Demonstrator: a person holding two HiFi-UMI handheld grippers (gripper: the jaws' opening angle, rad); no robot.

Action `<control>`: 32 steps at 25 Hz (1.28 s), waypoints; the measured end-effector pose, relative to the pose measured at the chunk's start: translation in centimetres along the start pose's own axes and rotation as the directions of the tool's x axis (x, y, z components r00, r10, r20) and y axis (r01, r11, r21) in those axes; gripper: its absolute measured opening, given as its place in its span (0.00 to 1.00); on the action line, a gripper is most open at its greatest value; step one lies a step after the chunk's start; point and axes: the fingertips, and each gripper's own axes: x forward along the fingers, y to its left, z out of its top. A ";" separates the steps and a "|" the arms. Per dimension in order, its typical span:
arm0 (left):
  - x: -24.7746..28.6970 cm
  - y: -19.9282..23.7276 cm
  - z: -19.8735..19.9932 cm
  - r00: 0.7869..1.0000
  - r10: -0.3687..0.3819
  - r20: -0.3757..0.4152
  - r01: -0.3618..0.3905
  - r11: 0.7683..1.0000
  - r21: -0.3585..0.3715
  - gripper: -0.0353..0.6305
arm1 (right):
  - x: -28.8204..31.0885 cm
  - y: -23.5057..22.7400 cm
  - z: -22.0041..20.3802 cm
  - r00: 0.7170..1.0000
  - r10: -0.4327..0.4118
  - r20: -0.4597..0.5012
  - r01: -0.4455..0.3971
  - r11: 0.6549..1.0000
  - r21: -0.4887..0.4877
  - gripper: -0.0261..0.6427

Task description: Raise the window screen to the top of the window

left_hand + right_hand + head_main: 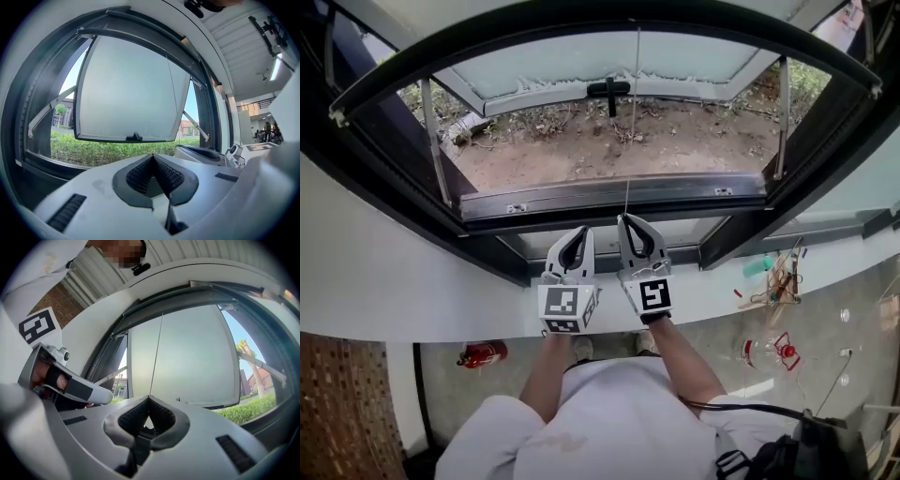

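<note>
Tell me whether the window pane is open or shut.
Open: the pane swings outward from the frame, propped on side arms, with bare ground visible below it.

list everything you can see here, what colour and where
window frame: one, dark, around the opening
sash: one, frosted pane, swung outward
handle: one, black, on the sash's lower edge
stays: two, metal, one at each side of the sash
pull cord: one, thin, pale, from the frame's top down to the right gripper
sill: one, white, below the window
fire extinguisher: one, red, floor at lower left
small items: several, red, green, wood-coloured, floor at right, too small to name
left gripper: grey, shut, empty
right gripper: grey, shut on the pull cord
person: white clothing, bottom of the head view
</note>
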 end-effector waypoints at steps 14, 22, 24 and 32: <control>1.1 -1.2 4.9 0.996 -0.059 0.066 0.060 0.998 -0.021 0.05 | 0.9 -1.6 4.4 0.999 0.016 0.039 -0.016 1.000 0.015 0.04; 1.1 -1.1 5.1 0.996 -0.064 0.067 0.066 0.998 -0.021 0.05 | 1.3 -1.6 7.3 0.993 0.040 0.108 -0.047 0.997 0.066 0.04; 1.1 -0.9 5.0 0.996 -0.061 0.066 0.063 0.998 -0.023 0.05 | 1.6 -1.3 7.7 0.991 0.060 0.123 -0.072 0.993 0.092 0.04; 1.2 -0.7 4.9 0.996 -0.064 0.068 0.065 0.998 -0.019 0.05 | 2.2 -1.4 11.1 0.965 0.093 0.244 -0.150 0.962 0.227 0.04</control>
